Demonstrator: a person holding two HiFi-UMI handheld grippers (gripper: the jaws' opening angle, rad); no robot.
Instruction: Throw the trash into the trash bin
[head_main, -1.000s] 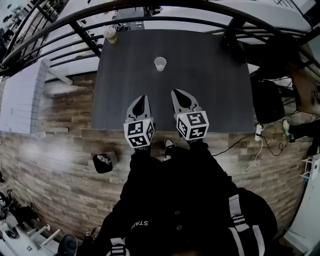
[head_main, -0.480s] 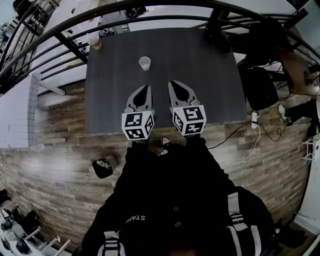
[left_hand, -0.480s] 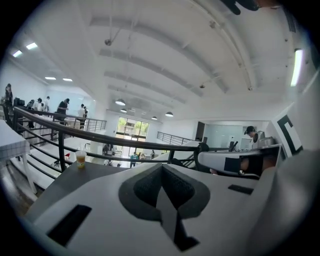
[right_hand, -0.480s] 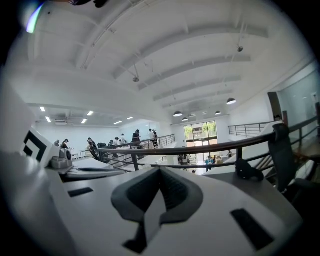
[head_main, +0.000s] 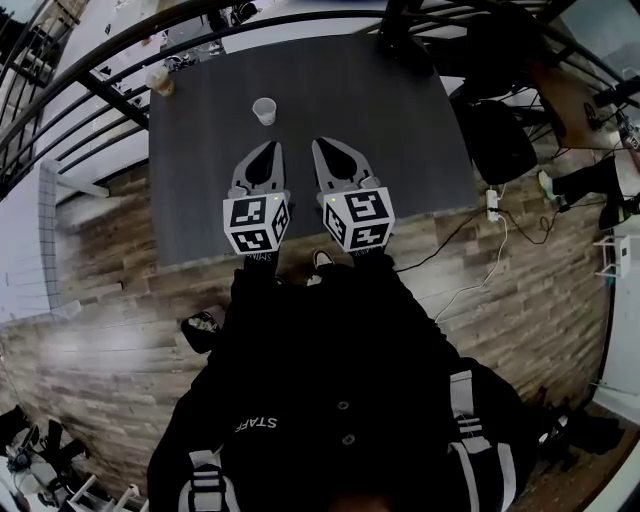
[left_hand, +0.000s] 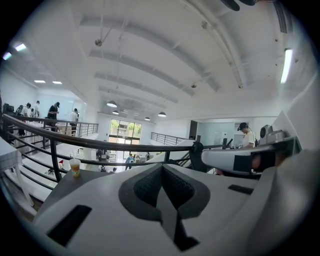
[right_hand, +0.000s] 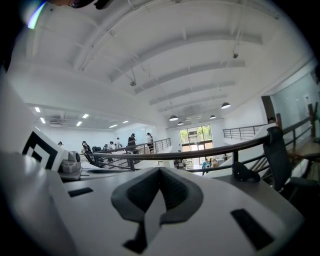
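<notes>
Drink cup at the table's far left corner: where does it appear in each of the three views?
Head view: the drink cup is at upper left, on the far left corner of the dark table.
Left gripper view: it is left of middle, beside a railing post.
Right gripper view: not in it.
Shared landmark: the black railing behind the table.

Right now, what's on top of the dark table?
A clear cup and, at its far left corner, a drink cup. The left gripper and right gripper hide the table beneath them.
</notes>
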